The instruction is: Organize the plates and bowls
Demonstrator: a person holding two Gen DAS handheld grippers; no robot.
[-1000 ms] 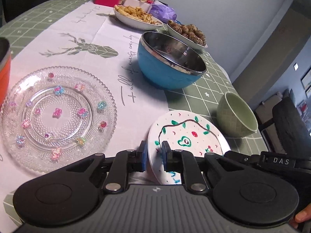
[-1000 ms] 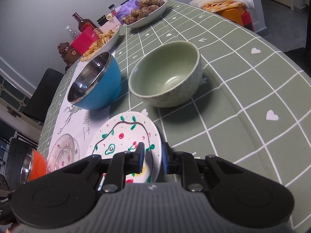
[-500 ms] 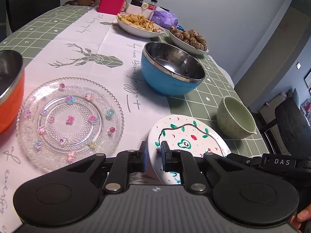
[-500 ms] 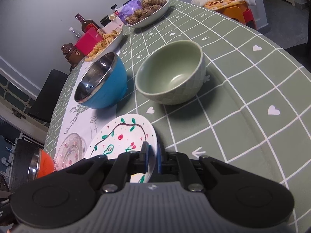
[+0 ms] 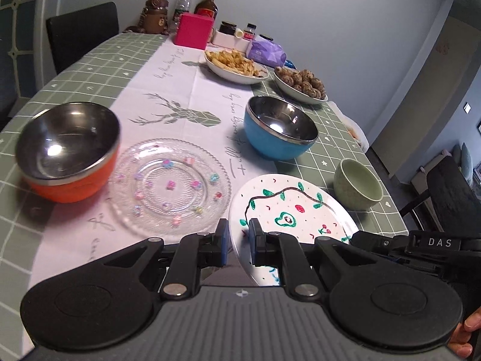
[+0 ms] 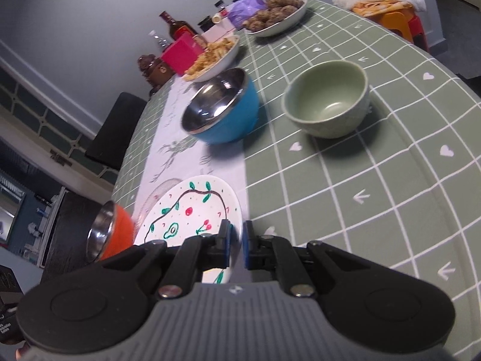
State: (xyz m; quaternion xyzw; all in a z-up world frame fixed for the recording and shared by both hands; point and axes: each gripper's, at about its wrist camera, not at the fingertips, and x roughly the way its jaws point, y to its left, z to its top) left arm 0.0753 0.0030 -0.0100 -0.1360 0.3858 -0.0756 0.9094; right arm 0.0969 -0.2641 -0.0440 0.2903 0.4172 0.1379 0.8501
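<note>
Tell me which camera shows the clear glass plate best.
Left wrist view: the clear glass plate lies whole beside the orange bowl, its beads visible. In the right wrist view only a blurred sliver shows behind the painted plate.

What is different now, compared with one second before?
Both tools closed on the painted plate: the right tool pinched its rim, the left tool kept its grip. Together they lifted it off the table. The bowls and the glass plate stayed put.
</note>
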